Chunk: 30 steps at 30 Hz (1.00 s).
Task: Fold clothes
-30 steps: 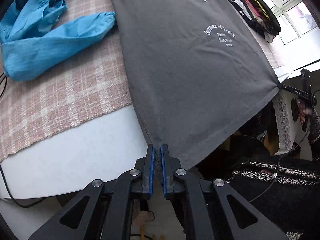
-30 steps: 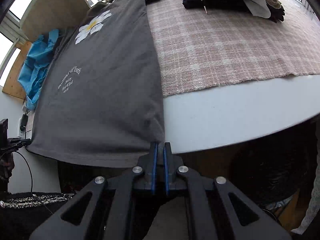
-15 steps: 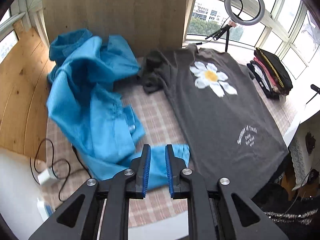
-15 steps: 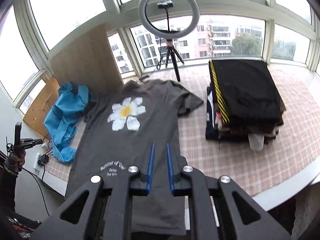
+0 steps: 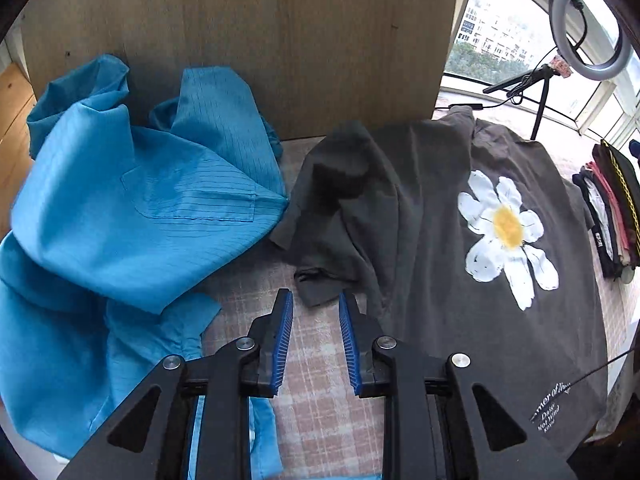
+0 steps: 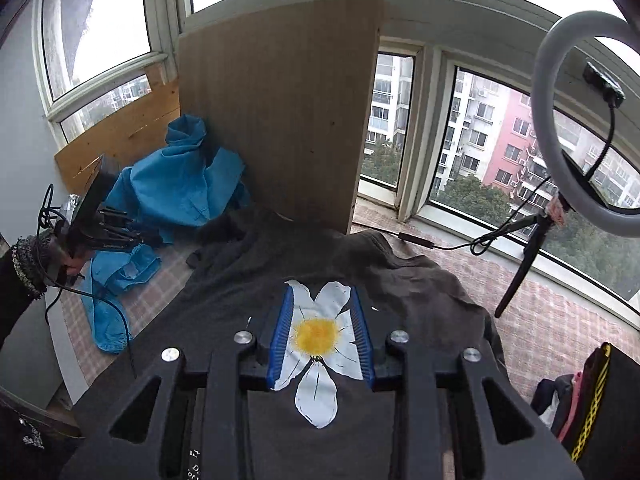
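A dark grey T-shirt (image 5: 432,264) with a white daisy print (image 5: 506,236) lies flat on the checked tablecloth (image 5: 316,364), its left sleeve (image 5: 340,208) crumpled. My left gripper (image 5: 316,300) hovers just short of that sleeve. Its jaws are opening and nothing is between them. My right gripper (image 6: 322,296) hangs above the daisy (image 6: 318,334) on the shirt (image 6: 400,288). Its jaws are opening too and hold nothing. A crumpled blue shirt (image 5: 140,216) lies left of the T-shirt.
A wooden board (image 5: 240,40) stands behind the clothes. A stack of folded clothes (image 5: 612,216) sits at the right, and a ring light on a tripod (image 6: 580,120) stands by the windows. A person's sleeve (image 6: 24,268) and a cable show at the left.
Both grippers let go of the T-shirt's hem at the table's front edge. They rose and swung toward its upper end, and their jaws went from shut to apart.
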Available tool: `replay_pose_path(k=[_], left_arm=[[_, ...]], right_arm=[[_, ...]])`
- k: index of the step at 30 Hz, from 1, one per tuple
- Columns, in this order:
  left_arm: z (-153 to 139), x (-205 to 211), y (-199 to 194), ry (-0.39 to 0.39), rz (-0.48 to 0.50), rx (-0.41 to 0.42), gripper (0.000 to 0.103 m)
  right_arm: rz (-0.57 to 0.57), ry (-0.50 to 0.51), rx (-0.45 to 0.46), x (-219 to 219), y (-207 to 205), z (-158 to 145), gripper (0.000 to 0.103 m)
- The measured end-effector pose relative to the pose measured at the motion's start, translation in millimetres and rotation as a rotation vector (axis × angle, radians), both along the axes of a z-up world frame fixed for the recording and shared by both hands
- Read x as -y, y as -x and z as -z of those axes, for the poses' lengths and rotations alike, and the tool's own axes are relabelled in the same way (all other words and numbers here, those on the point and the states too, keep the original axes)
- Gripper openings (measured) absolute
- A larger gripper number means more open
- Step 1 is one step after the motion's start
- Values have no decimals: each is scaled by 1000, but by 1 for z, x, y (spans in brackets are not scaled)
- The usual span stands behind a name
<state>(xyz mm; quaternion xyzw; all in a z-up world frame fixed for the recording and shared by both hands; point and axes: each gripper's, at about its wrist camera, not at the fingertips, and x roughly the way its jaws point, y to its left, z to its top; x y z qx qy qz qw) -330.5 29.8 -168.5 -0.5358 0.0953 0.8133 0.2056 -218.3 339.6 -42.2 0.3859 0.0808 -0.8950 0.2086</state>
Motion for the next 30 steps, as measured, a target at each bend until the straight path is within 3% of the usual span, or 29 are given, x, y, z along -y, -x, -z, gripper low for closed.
replay_pose_path(k=[4, 8, 9, 11, 13, 16, 21, 22, 24, 26, 30], left_arm=[[33, -3, 38, 35, -23, 34, 29], [56, 1, 63, 23, -51, 65, 30], [59, 2, 66, 24, -60, 57, 28], [62, 4, 69, 5, -72, 55, 10], [61, 8, 68, -31, -73, 70, 5], [42, 16, 65, -59, -64, 65, 4], [-28, 43, 64, -88, -64, -29, 5], [-36, 48, 65, -65, -61, -41, 9], [-40, 57, 63, -9, -78, -47, 6], [-41, 68, 51, -27, -86, -35, 8], [-25, 80, 17, -66, -89, 0, 24]], right_arm=[[-79, -29, 62, 37, 47, 53, 29], [-102, 19, 137, 53, 94, 92, 29], [-108, 22, 148, 57, 106, 100, 29], [-124, 27, 158, 65, 126, 114, 29], [-136, 24, 176, 74, 143, 129, 29], [-144, -1, 214, 86, 165, 154, 29], [-113, -104, 268, 91, 185, 189, 29], [-119, -103, 270, 92, 186, 189, 29], [-131, -124, 268, 97, 185, 185, 30], [-146, -144, 259, 104, 183, 177, 30], [-242, -97, 172, 128, 171, 143, 30]])
